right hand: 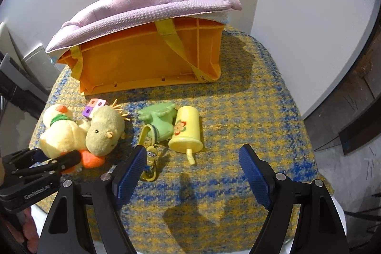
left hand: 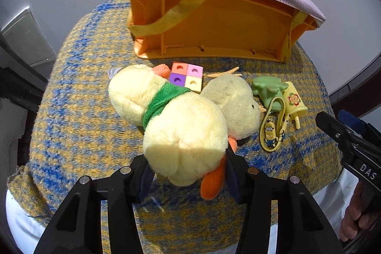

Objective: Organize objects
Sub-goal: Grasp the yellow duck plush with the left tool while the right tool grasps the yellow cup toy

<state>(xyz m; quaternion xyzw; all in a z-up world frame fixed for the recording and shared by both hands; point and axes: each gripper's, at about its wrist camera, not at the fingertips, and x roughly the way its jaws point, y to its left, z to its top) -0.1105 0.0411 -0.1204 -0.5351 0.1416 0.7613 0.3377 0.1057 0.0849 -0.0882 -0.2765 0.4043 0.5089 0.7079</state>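
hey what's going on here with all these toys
A person with two handheld grippers is tidying toys on a yellow-and-blue cloth. The left gripper is closed on the rear of a plush duck. The right gripper hangs open and empty near a yellow cup. An orange crate stands behind.

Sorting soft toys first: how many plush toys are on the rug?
2. The pale yellow plush duck with green scarf sits between the left gripper jaws; the tan plush chick lies against its right side.

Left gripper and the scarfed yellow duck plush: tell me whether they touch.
Touching. In the left wrist view the left gripper has both fingers pressed against the duck plush, its rear squeezed between them.
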